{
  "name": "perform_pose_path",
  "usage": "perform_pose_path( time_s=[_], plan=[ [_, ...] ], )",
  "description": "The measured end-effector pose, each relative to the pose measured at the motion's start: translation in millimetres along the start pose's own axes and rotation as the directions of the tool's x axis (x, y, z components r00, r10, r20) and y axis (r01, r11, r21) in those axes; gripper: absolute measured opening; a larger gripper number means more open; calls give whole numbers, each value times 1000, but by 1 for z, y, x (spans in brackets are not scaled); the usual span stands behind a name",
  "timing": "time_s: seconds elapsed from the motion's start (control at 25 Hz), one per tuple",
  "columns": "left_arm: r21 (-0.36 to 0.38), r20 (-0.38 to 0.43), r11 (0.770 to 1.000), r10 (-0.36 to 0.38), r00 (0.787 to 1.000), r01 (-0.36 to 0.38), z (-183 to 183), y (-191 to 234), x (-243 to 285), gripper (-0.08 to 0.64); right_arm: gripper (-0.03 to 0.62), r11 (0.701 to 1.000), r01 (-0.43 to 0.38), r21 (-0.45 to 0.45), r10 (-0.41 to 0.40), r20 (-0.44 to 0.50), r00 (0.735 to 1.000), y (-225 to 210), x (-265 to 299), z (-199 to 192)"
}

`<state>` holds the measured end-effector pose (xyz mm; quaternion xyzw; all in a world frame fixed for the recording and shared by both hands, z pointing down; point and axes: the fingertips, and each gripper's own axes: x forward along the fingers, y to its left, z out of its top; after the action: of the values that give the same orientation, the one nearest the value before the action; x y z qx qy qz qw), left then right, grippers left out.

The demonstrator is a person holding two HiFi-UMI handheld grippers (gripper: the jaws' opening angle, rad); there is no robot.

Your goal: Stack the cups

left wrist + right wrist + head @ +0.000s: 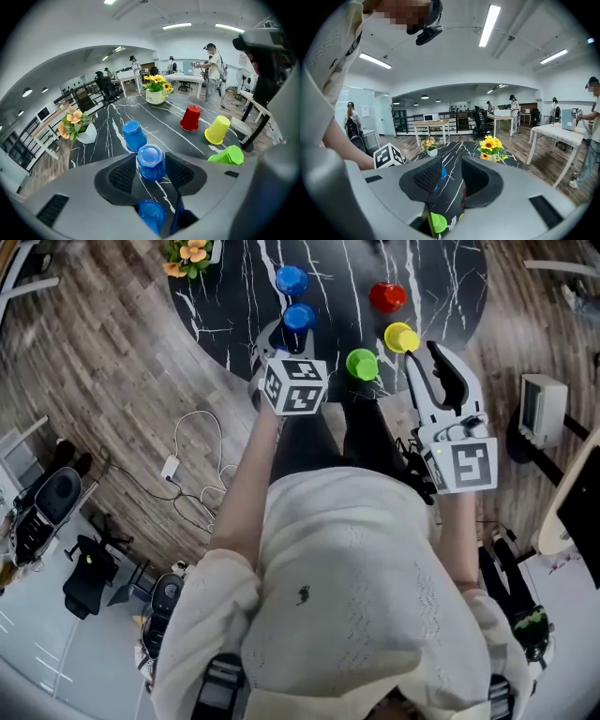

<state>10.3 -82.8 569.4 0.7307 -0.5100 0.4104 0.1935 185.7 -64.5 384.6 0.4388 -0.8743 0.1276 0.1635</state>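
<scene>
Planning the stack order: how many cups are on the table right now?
5. Far blue cup and near blue cup on the left, red cup back right, yellow cup right, green cup nearest the person. Another may be hidden under the left tool.

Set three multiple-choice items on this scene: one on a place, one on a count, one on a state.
1. The nearer blue cup is: A) between the left gripper's jaws; B) on the floor; C) in a flowerpot.
2. Cups on the table: A) three; B) five; C) seven.
3. The right gripper's jaws are: A) shut on a cup; B) apart and empty; C) shut on a flower.
A: the left gripper view shows it there.
B: that one, another blue cup, red cup, yellow cup, green cup.
B: tabletop shows through their gap.
</scene>
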Motion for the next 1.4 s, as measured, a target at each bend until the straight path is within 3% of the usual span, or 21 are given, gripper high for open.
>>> perform_pose_path(
  time_s=[0.84,1.4],
  plan=[
    [-24,-32,1000,15,999,-15,6,19,19,201,141,997,70,19,-70,-9,998,0,4,3],
    [-130,43,991,18,999,-12,14,18,-14,204,140,1000,20,-9,-20,-6,1000,11,5,6]
  ],
)
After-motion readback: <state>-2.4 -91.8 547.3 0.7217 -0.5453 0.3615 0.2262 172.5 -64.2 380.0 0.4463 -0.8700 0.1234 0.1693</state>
